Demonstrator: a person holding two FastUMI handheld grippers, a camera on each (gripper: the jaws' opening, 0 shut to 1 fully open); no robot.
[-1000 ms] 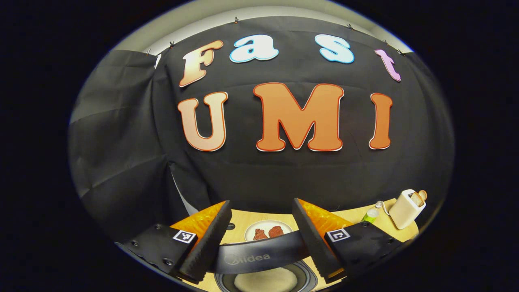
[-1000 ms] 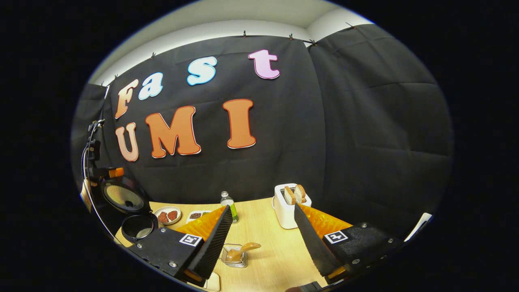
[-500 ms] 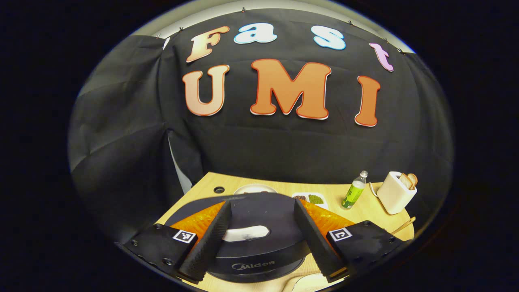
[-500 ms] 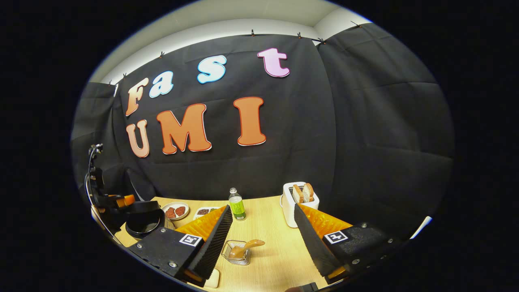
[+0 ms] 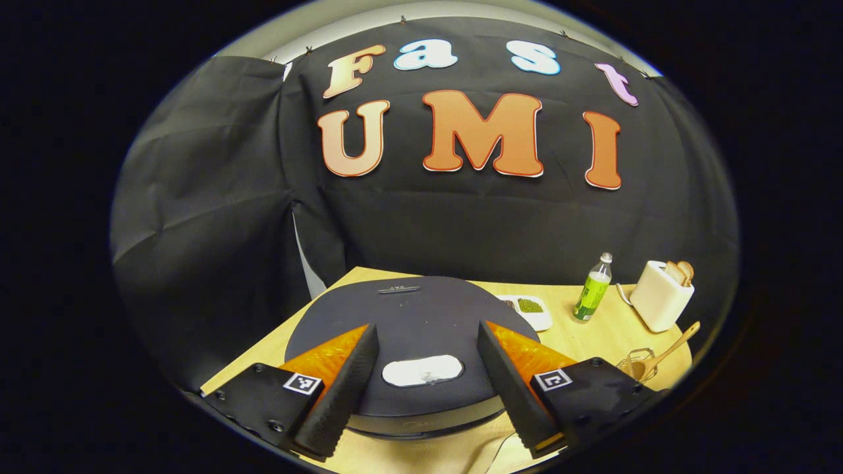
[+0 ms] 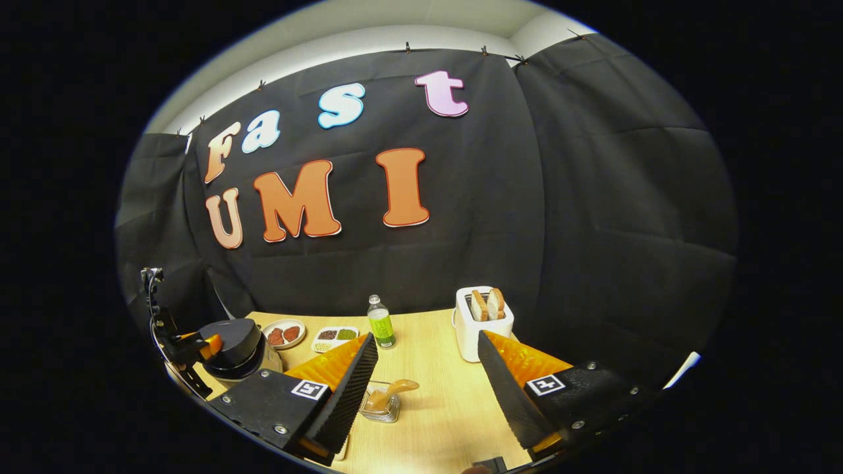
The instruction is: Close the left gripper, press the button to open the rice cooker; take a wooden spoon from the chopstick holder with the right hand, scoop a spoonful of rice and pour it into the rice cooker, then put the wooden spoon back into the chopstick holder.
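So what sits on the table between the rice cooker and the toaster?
In the right gripper view, between the rice cooker and the toaster stand a plate of red pieces, a divided white dish and a green bottle.

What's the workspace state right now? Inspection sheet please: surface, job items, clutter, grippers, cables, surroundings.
Surface: light wooden table, no spills seen.
Job's things: black round rice cooker, lid down; light brown wooden spoon standing in the clear chopstick holder.
Clutter: white toaster with two bread slices; green-labelled clear bottle; round white plate with reddish pieces; white divided dish with grains.
Grippers: left gripper open, fingers over the cooker lid; right gripper open, empty, above the holder.
Cables: thin white cable on the table by the cooker.
Surroundings: black cloth wall; pale ceiling.
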